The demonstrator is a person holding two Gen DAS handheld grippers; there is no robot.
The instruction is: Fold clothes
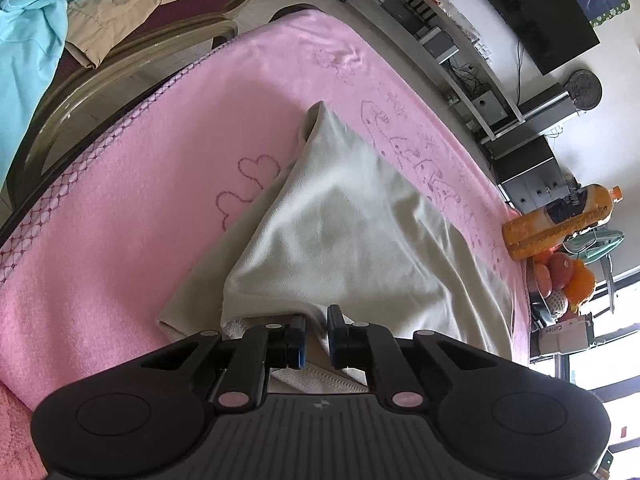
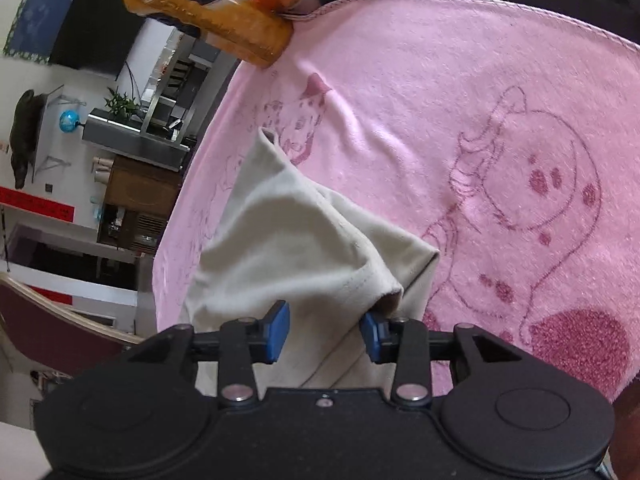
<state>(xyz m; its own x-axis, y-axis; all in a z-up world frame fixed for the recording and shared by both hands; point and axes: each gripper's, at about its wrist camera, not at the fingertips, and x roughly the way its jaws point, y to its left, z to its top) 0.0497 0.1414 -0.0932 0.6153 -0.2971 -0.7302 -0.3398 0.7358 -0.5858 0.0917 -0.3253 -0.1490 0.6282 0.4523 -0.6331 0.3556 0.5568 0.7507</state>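
Note:
A cream garment (image 1: 340, 236) lies partly folded on a pink blanket (image 1: 120, 240). My left gripper (image 1: 317, 336) is nearly shut, its jaws pinching the garment's near edge, which rises into the narrow gap. In the right wrist view the same cream garment (image 2: 288, 248) bunches up in front of my right gripper (image 2: 324, 334). The right jaws are apart, with a fold of cloth lying between the blue pads (image 2: 278, 332). They do not clamp it.
An orange juice bottle (image 1: 560, 220) lies at the blanket's far right edge, beside a bowl of oranges (image 1: 564, 276). A chair with a light blue garment (image 1: 28, 32) and a tan garment (image 1: 120, 4) stands at the left. Shelves and a TV line the wall.

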